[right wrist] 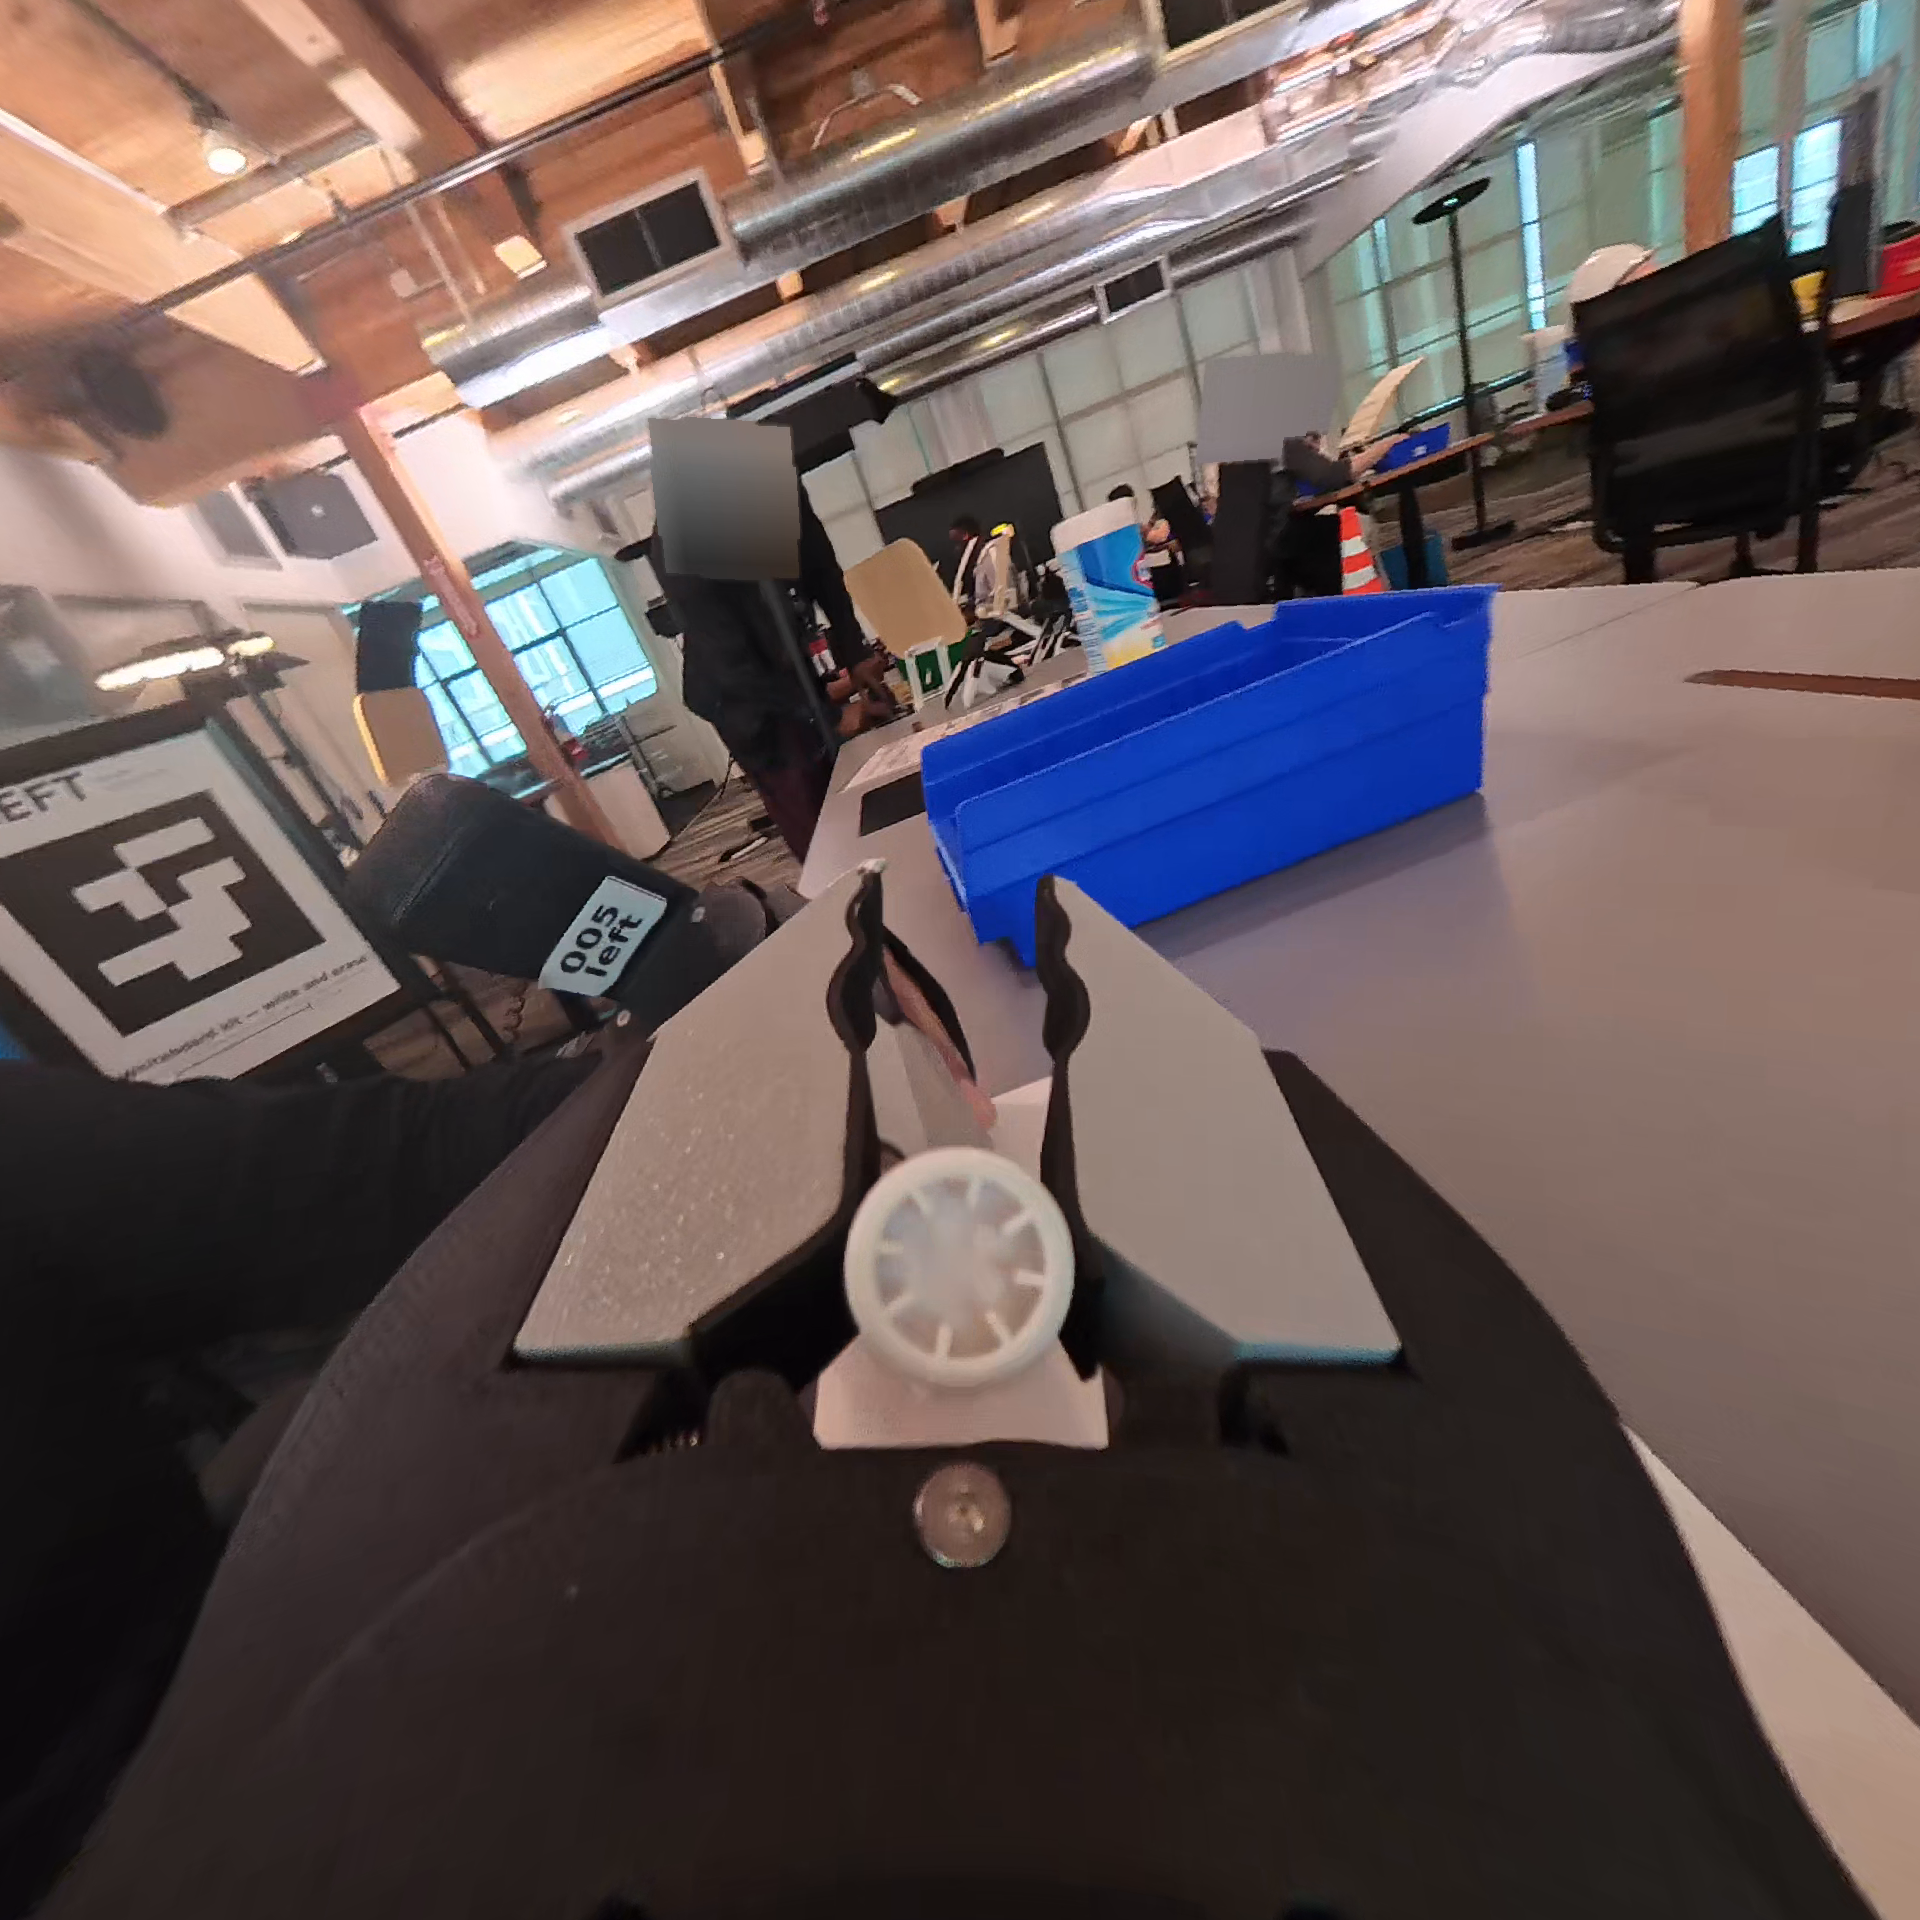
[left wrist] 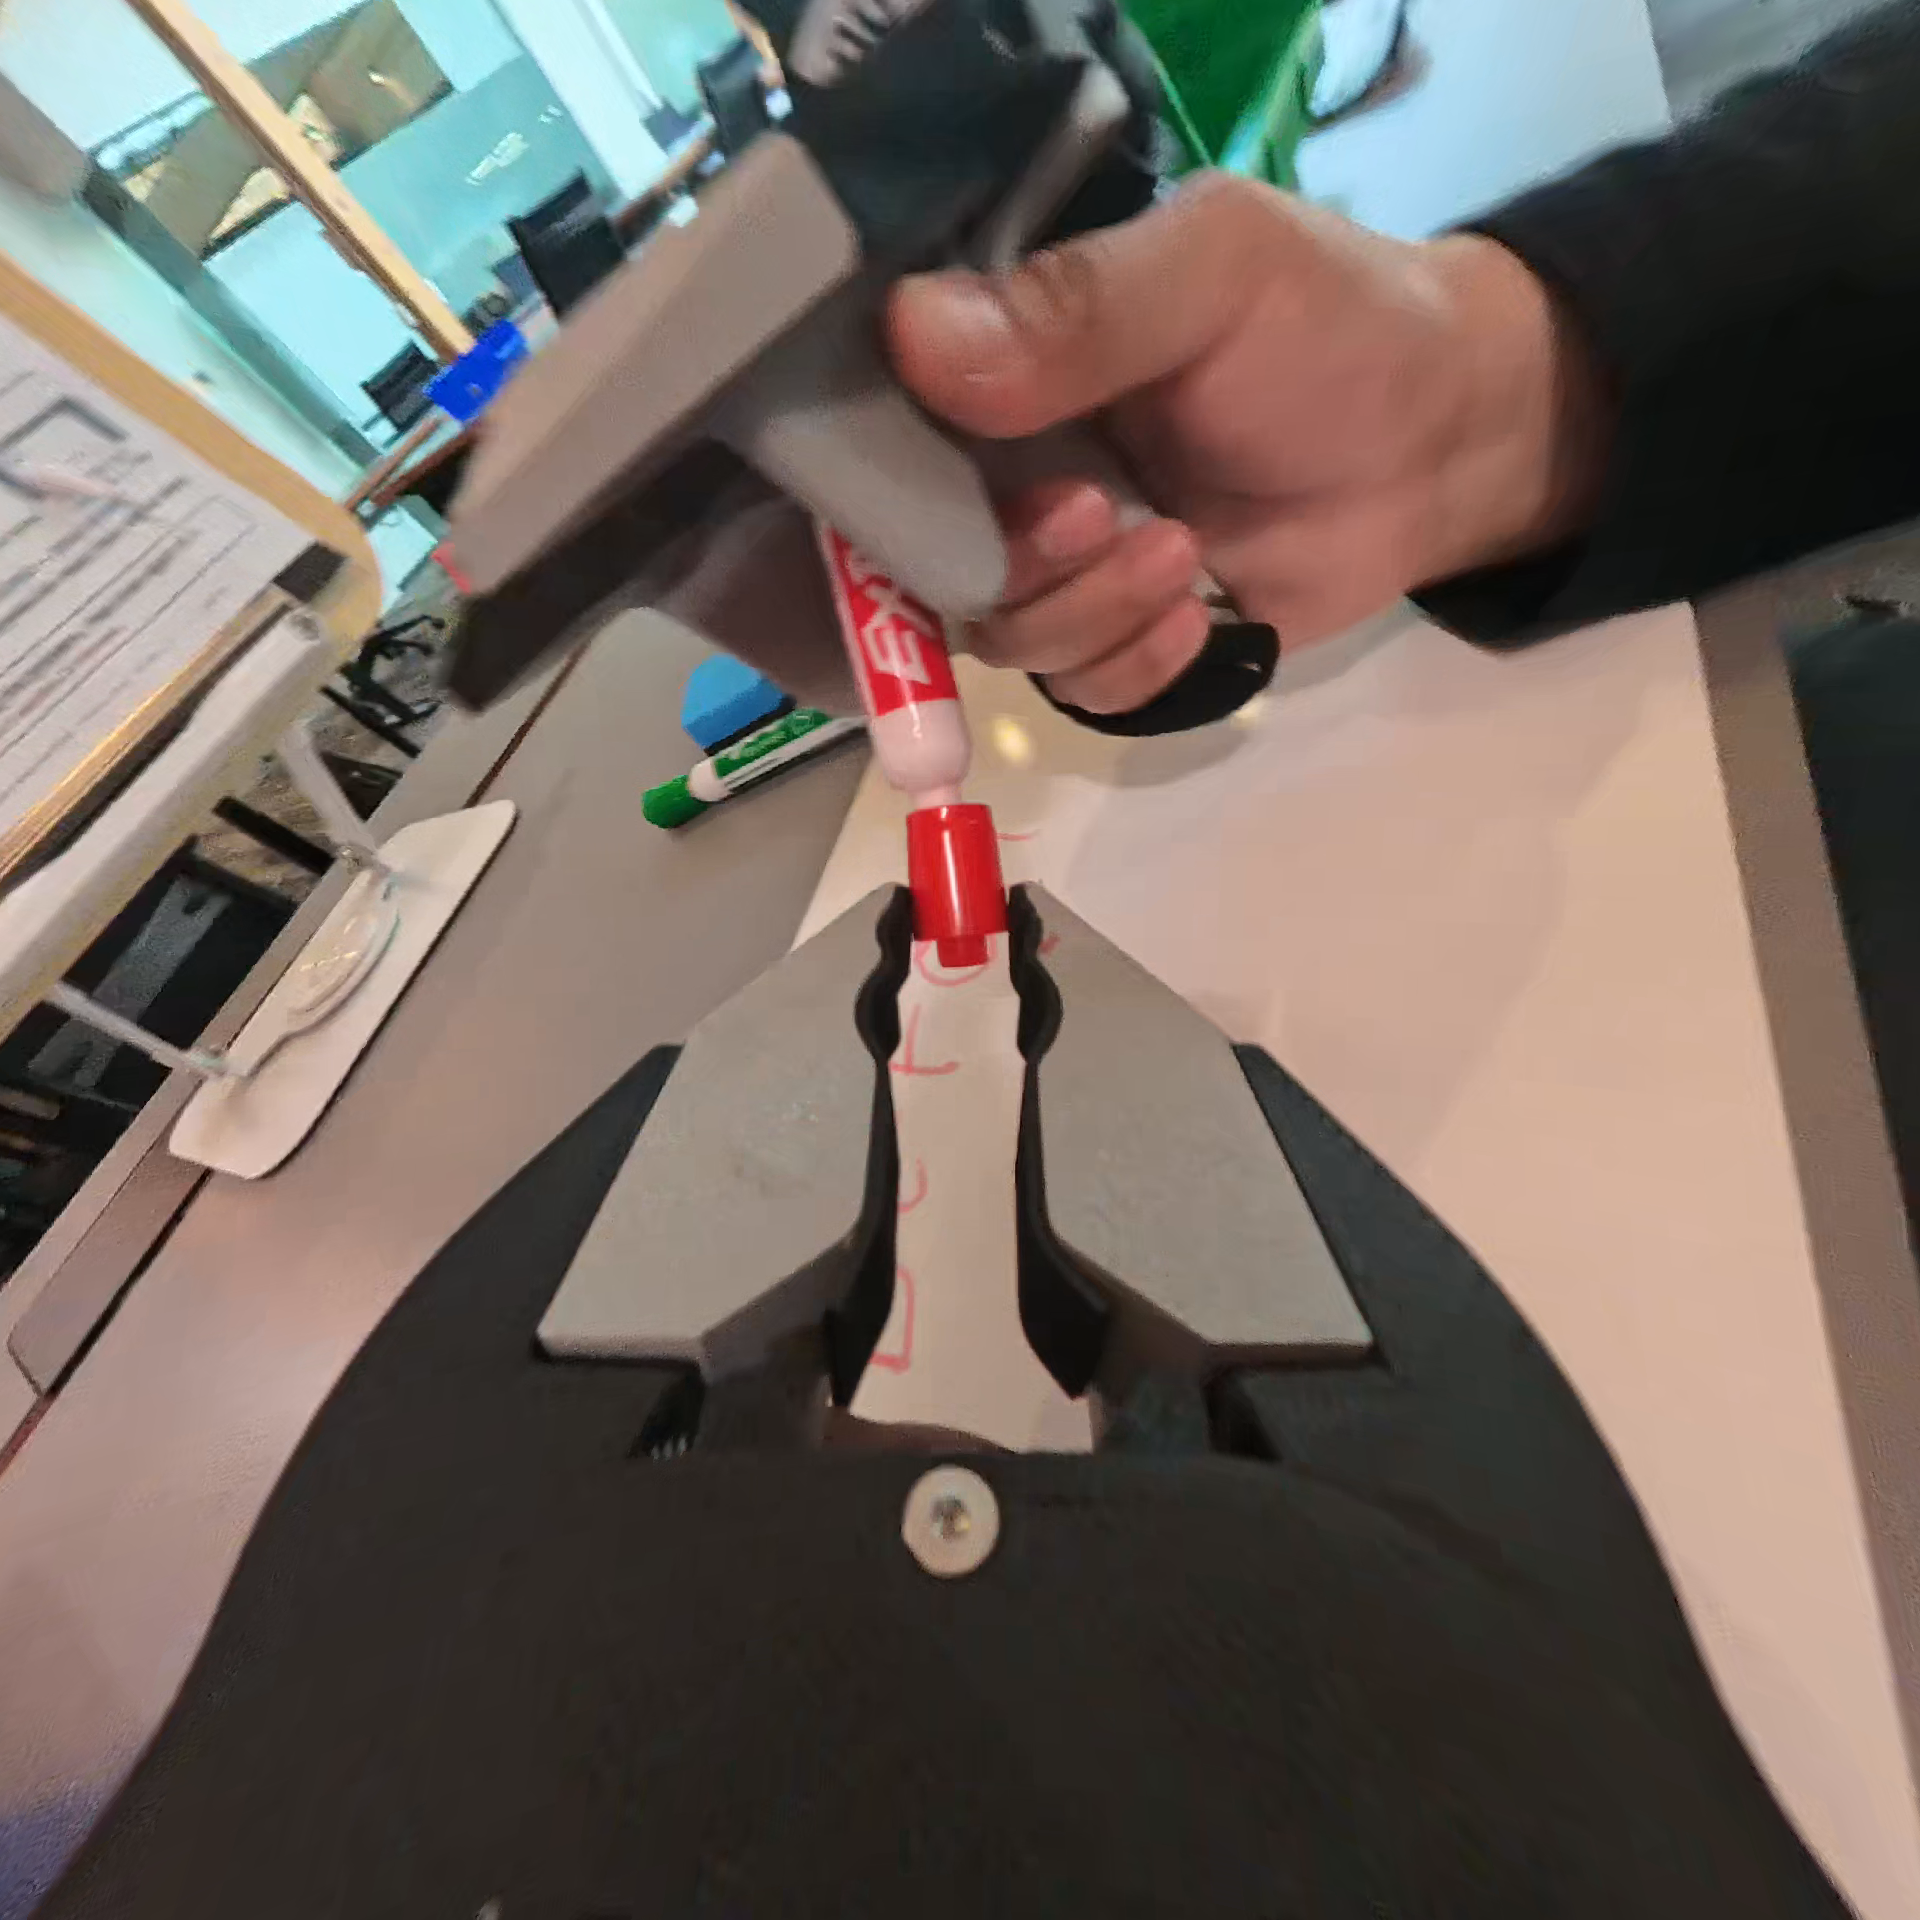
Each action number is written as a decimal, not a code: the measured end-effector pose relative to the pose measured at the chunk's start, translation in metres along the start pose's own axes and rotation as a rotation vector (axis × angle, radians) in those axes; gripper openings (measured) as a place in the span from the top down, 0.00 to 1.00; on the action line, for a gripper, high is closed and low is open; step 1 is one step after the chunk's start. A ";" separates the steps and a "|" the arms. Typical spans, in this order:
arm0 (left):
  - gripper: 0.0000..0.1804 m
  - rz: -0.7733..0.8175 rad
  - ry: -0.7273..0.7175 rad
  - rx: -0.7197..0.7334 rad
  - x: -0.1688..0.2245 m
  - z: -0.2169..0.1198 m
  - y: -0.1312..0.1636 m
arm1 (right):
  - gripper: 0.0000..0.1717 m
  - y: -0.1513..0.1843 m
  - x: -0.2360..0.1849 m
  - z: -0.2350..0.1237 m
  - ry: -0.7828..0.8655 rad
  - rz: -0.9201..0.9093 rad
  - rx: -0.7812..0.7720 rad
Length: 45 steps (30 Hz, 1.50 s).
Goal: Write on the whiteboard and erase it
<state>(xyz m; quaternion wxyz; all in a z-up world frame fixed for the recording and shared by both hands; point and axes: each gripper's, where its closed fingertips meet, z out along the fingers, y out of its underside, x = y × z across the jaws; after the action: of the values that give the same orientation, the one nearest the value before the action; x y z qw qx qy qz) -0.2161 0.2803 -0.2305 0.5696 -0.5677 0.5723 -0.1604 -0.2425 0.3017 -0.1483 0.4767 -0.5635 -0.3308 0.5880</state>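
- My left claw (left wrist: 958, 912) was nipped shut on the glossy red plastic cap (left wrist: 954, 878) of the red-and-white whiteboard marker (left wrist: 902, 665), both black ribbed pads pressing its sides.
- From the cap, the marker's long axis ran up and away into my right claw (right wrist: 961, 914), which gripped the barrel deep between its fingers, the white spoked butt end (right wrist: 958, 1268) toward its camera.
- Cap and barrel were in line; I judged a straight push or pull along that axis came next.
- Below the cap lay the smooth white whiteboard (left wrist: 1351, 987) with faint red marks.
- Beyond the cap, on the grey worktop (left wrist: 623, 935), rested a green-capped marker (left wrist: 743, 764) and a blue foam eraser (left wrist: 732, 696).
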 end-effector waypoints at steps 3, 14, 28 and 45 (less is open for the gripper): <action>0.91 0.003 0.022 0.007 0.007 0.003 -0.004 | 0.83 -0.006 -0.010 -0.001 -0.033 -0.046 0.016; 0.91 0.009 0.000 0.126 0.005 -0.007 -0.023 | 0.83 -0.026 -0.035 -0.006 -0.128 -0.101 0.149; 0.91 -0.022 -0.037 0.097 0.002 0.000 -0.022 | 0.83 -0.017 -0.036 0.005 -0.095 -0.167 0.117; 0.92 -0.197 0.146 0.207 0.015 -0.017 -0.038 | 0.83 0.006 -0.076 0.006 -0.176 -0.497 -0.032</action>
<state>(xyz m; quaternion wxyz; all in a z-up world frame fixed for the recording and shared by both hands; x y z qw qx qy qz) -0.2084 0.2486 -0.2005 0.5635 -0.5463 0.5339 -0.3145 -0.2566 0.2293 -0.1265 0.5672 -0.4190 -0.5084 0.4943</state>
